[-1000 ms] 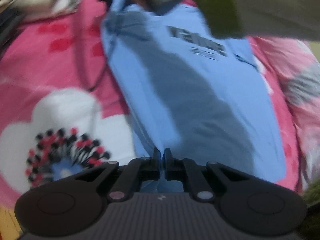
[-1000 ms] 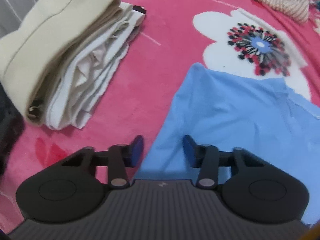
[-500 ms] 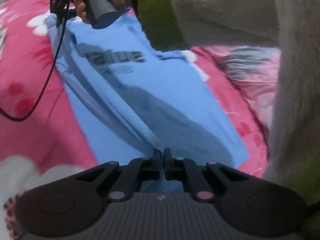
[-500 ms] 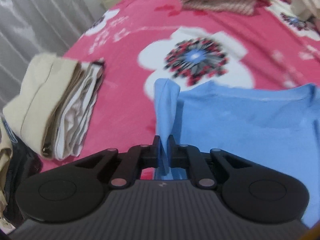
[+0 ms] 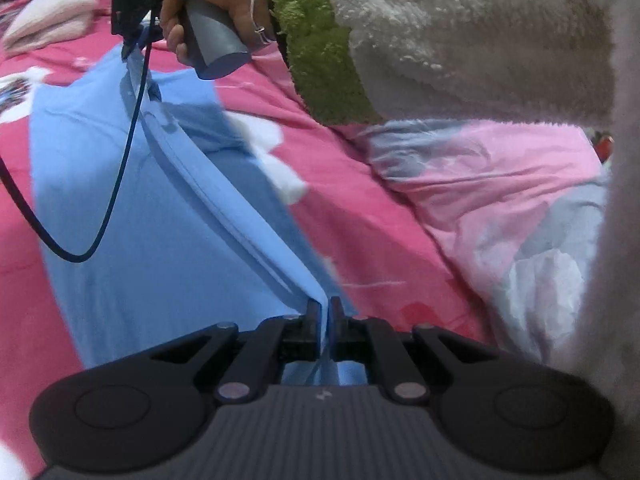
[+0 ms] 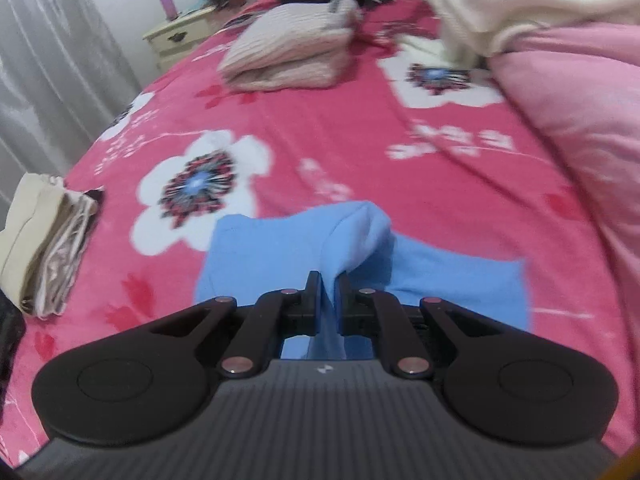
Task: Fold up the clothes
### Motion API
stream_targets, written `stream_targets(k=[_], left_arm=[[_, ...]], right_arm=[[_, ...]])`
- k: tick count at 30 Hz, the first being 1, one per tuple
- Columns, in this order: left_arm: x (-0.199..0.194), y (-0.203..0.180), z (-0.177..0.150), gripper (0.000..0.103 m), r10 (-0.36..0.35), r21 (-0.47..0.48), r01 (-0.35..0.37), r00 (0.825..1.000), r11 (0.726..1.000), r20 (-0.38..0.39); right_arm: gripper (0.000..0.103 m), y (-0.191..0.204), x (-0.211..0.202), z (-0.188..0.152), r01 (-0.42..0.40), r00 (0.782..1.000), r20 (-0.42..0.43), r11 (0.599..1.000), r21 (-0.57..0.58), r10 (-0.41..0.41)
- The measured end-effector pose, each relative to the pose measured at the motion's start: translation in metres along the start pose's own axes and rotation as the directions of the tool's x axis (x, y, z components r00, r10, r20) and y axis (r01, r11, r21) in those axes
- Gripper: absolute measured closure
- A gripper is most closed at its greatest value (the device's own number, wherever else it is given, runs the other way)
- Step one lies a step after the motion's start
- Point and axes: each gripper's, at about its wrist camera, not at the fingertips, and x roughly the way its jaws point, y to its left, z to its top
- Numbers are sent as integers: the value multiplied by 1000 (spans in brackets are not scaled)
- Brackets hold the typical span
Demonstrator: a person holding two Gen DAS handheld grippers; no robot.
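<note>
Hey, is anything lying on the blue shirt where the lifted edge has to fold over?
Nothing visible does. The blue shirt lies bare on the bedspread; folded clothes sit well away from it.

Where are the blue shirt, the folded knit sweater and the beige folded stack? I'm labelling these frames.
blue shirt (image 6: 280, 248): right wrist view, flat part lying on the bedspread.
folded knit sweater (image 6: 288, 48): right wrist view, top of the fold.
beige folded stack (image 6: 36, 236): right wrist view, upper layer at the left edge.

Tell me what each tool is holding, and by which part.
Both hold the blue shirt. The left tool pinches one end of its lifted side edge; the right tool pinches the other end, by the sleeve.
</note>
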Motion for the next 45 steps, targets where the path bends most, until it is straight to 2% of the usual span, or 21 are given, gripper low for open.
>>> stream_targets(k=[5, 12, 16, 18, 20, 22, 24, 26, 30, 32, 36, 38, 41, 43, 45], left_arm=[[29, -22, 8, 99, 1, 26, 0, 1000, 1000, -31], [44, -34, 12, 99, -2, 60, 6, 998, 998, -59], [60, -36, 8, 99, 2, 77, 6, 995, 997, -102], [73, -34, 4, 98, 7, 80, 5, 988, 997, -155], [88, -30, 0, 97, 20, 71, -4, 973, 997, -229], [94, -26, 2, 94, 32, 27, -25, 962, 999, -273], [85, -25, 7, 82, 18, -30, -27, 967, 999, -256], [75, -30, 10, 67, 25, -35, -35, 969, 999, -245], [56, -40, 8, 59, 28, -1, -29, 969, 1000, -245], [48, -43, 4, 48, 12, 26, -6, 970, 1000, -242], [31, -49, -7, 47, -6, 89, 30, 967, 996, -256], [23, -51, -19, 47, -10, 112, 44, 959, 993, -285], [13, -47, -43, 47, -23, 121, 71, 932, 990, -362], [4, -41, -61, 48, 19, 152, 44, 921, 987, -389], [-4, -32, -75, 50, 87, 207, -5, 918, 978, -387]], right_arm=[[98, -49, -2, -9, -10, 1000, 5, 1000, 20, 10], [98, -82, -17, -16, -23, 997, 71, 998, 50, 19], [98, -96, -13, -27, -1, 997, 71, 999, 51, -3], [95, -105, 0, -35, 14, 999, 41, 999, 45, -16], [94, -116, 18, -43, 24, 999, -24, 998, 59, -23], [88, -123, 17, -46, 16, 999, -34, 996, 93, -13], [81, -128, -2, -45, 0, 1000, -9, 993, 120, 1], [79, -135, -33, -46, -9, 999, 33, 991, 132, 4], [76, -152, -106, -56, -54, 993, 110, 985, 164, 37], [74, -156, -147, -68, -51, 990, 136, 986, 158, 30], [62, -156, -218, -105, -9, 989, 148, 988, 155, -15], [62, -155, -244, -129, 1, 992, 121, 983, 183, -24], [62, -150, -264, -172, -3, 999, 45, 967, 254, -8], [62, -141, -263, -199, -27, 999, -12, 949, 313, 32], [62, -116, -254, -227, -39, 994, -85, 950, 311, 68]])
